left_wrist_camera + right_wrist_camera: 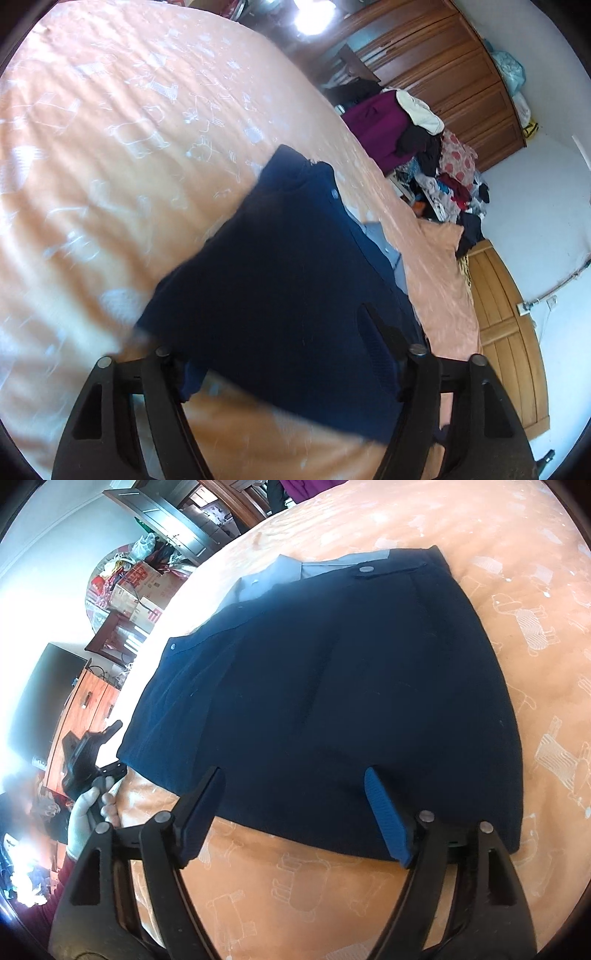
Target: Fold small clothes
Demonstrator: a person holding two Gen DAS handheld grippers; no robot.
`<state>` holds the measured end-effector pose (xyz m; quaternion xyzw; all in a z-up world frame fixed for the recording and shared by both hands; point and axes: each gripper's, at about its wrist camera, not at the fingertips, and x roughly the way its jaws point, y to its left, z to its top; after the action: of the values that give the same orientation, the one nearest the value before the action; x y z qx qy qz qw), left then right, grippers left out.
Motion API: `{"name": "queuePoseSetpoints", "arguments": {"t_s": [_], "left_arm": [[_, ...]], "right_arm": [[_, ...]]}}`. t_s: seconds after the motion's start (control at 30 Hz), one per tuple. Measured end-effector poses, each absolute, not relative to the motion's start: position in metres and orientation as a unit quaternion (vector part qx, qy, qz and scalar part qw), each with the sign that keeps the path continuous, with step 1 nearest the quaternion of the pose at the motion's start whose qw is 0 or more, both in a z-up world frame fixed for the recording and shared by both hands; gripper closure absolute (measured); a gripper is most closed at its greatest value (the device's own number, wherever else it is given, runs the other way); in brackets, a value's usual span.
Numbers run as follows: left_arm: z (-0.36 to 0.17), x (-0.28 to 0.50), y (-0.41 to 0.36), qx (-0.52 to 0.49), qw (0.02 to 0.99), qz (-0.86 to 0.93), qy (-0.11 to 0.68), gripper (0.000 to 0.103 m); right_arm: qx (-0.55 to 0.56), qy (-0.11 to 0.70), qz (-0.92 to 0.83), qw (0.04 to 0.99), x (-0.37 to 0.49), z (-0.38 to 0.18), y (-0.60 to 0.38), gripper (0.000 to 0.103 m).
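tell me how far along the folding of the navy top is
Done: the navy top lies on the orange bedspread as a neat rectangle, sides apparently tucked in. In hand: nothing; the right tool is open over its near hem, and the left tool looks open too. Left: probably a final fold in half, hem toward the collar.

Red characters on cardboard boxes [142, 590] in right wrist view, too blurred to read.

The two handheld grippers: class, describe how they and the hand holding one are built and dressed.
The right gripper has black frame arms shaped like hollow triangles, silver pivot pins, and blue ribbed pads. The left gripper has the same black frame and pins. The person's left hand wears a white glove above a dark red sleeve.
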<state>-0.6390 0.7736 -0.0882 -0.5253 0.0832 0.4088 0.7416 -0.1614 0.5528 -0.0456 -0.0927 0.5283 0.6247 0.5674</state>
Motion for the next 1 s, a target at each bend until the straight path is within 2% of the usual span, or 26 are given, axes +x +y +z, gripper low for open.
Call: {"name": "queuePoseSetpoints", "arguments": {"t_s": [0.03,0.1,0.13,0.27,0.33,0.37,0.4,0.43,0.47,0.57,0.67,0.73,0.8,1.0], "left_arm": [[-0.092,-0.636,0.78,-0.525,0.738,0.416,0.077,0.025],[-0.096,-0.642,0.786,-0.53,0.741,0.41,0.046,0.009],[-0.097,-0.641,0.788,-0.529,0.745,0.405,0.036,0.006],[-0.1,-0.638,0.796,-0.534,0.732,0.421,0.043,0.004],[-0.099,-0.64,0.797,-0.54,0.723,0.427,0.05,0.011],[-0.101,-0.641,0.8,-0.542,0.718,0.433,0.048,0.024],[-0.103,-0.642,0.801,-0.544,0.716,0.435,0.04,0.062],[-0.111,-0.646,0.802,-0.561,0.706,0.432,0.028,0.091],[-0.12,-0.648,0.804,-0.578,0.692,0.432,0.033,0.1],[-0.122,-0.643,0.806,-0.575,0.692,0.434,0.041,0.101],[-0.125,-0.646,0.808,-0.587,0.683,0.435,0.018,0.093],[-0.124,-0.643,0.811,-0.584,0.683,0.438,0.021,0.093],[-0.116,-0.637,0.812,-0.562,0.697,0.444,0.034,0.102],[-0.071,-0.607,0.802,-0.458,0.751,0.468,0.082,0.103]], "right_arm": [[-0.093,0.527,0.626,0.567,-0.162,-0.046,0.554,0.025],[-0.094,0.525,0.628,0.567,-0.163,-0.047,0.553,0.025],[-0.094,0.525,0.628,0.567,-0.163,-0.049,0.553,0.025],[-0.094,0.523,0.629,0.568,-0.165,-0.051,0.555,0.025],[-0.095,0.522,0.629,0.569,-0.167,-0.052,0.554,0.024],[-0.098,0.52,0.629,0.57,-0.169,-0.052,0.554,0.023],[-0.101,0.519,0.629,0.57,-0.17,-0.052,0.555,0.022],[-0.106,0.517,0.628,0.571,-0.172,-0.051,0.555,0.021],[-0.109,0.517,0.628,0.571,-0.173,-0.051,0.556,0.02],[-0.125,0.512,0.628,0.573,-0.177,-0.049,0.558,0.018],[-0.131,0.512,0.625,0.575,-0.18,-0.046,0.558,0.017],[-0.122,0.518,0.626,0.57,-0.181,-0.039,0.556,0.017],[-0.107,0.514,0.637,0.565,-0.186,-0.022,0.555,0.018],[-0.08,0.469,0.7,0.533,-0.207,0.035,0.598,0.018]]}}
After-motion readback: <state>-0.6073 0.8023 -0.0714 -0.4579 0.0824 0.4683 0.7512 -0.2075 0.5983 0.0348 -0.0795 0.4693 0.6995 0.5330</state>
